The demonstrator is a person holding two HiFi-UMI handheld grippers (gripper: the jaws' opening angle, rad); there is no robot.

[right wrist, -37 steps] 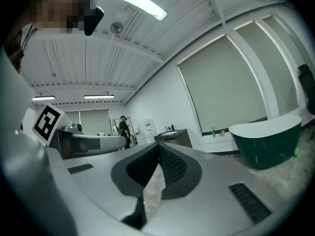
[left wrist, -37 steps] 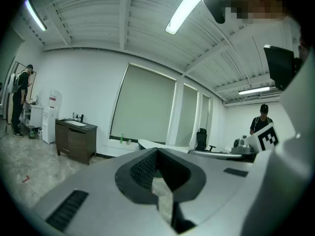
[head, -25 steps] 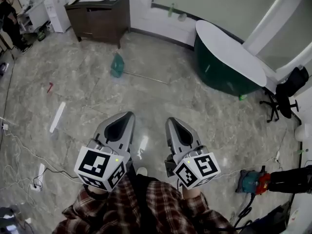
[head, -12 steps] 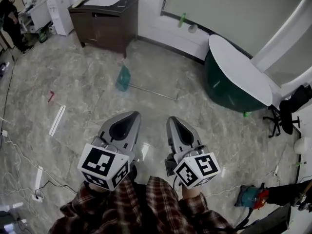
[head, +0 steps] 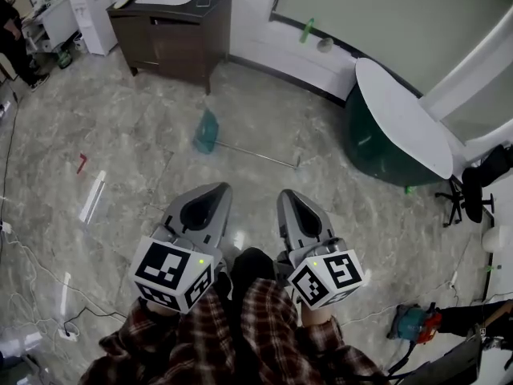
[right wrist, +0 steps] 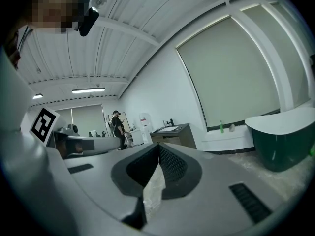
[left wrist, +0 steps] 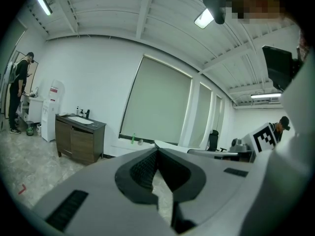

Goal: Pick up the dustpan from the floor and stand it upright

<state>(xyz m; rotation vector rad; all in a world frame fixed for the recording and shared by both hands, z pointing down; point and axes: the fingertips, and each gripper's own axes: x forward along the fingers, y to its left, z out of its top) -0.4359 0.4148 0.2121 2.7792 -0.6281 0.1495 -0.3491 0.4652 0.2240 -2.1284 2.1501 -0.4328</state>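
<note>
1. dustpan (head: 207,131): teal pan lying on the marble floor (head: 136,111), not upright. its long thin handle (head: 256,155) lies flat on the floor and points to the right in the head view.
2. the dustpan sits out in the open floor, between the dark wood sink cabinet (head: 172,24) at the far wall and the two grippers. it is well apart from both, and nothing touches it.
3. left gripper (head: 215,188): held low in front of the person, pointing roughly level toward the far wall. in the left gripper view its jaws are pressed together at the tips (left wrist: 156,149), with nothing between them.
4. right gripper (head: 286,193): just beside the left one and parallel to it. jaws pressed together too (right wrist: 158,145), pinching nothing.
5. plaid sleeves (head: 272,327) show behind both marker cubes.
6. right of the dustpan handle stands a dark green round tub with a white top (head: 397,111). a black office chair (head: 479,175) is past it.
7. on the floor to the left are a white strip (head: 93,196), a small red item (head: 82,164) and loose cables (head: 36,255).
8. a teal and red power tool (head: 413,323) lies on the floor at lower right.
</note>
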